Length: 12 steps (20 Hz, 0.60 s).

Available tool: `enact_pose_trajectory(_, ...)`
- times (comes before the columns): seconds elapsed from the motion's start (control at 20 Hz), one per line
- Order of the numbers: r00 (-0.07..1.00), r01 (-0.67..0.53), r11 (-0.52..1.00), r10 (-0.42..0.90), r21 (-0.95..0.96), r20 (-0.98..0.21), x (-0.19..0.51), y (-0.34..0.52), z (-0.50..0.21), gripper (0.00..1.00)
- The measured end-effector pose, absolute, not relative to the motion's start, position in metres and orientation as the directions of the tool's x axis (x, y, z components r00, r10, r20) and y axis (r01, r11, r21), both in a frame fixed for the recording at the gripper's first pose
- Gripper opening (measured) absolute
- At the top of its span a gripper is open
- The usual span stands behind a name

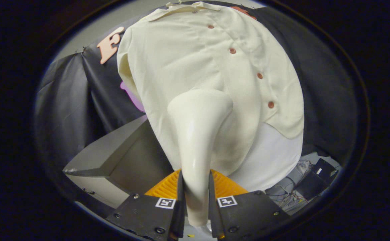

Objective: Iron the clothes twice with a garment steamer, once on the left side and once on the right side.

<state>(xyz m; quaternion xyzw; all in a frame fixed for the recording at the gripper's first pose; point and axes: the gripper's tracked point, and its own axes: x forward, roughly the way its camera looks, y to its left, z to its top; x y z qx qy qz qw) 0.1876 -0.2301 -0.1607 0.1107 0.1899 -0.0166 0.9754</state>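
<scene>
The gripper has both fingers closed tight against the handle of the glossy cream-white plastic garment steamer, one finger pressing each side of the narrow handle. The steamer widens ahead of the fingers into a broad head at 12 o'clock, and that head lies against or just in front of the cream button-front shirt; actual contact cannot be told. The shirt hangs beyond the fingers, its row of round brown buttons running from 12 toward 2 o'clock, to the right of the steamer head. The shirt's lower hem edge sits at 3 o'clock from the head, with a white under-layer of fabric showing below it. Left of the head, toward 10 o'clock, a wide stretch of plain shirt cloth lies free up to the sleeve edge. At 9 o'clock from the fingers stands a grey boxy table or cabinet, its corner near the shirt's lower left edge. At 4 o'clock, a tangle of cables and black boxes lies on the floor. Black cloth wall backs the scene.
</scene>
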Motion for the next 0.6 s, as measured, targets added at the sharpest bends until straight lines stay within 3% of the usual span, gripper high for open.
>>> enact_pose_trajectory(0.6, 0.860, 0.092, 0.987, -0.011, 0.134, -0.510, 0.167, -0.222, -0.257, 0.31)
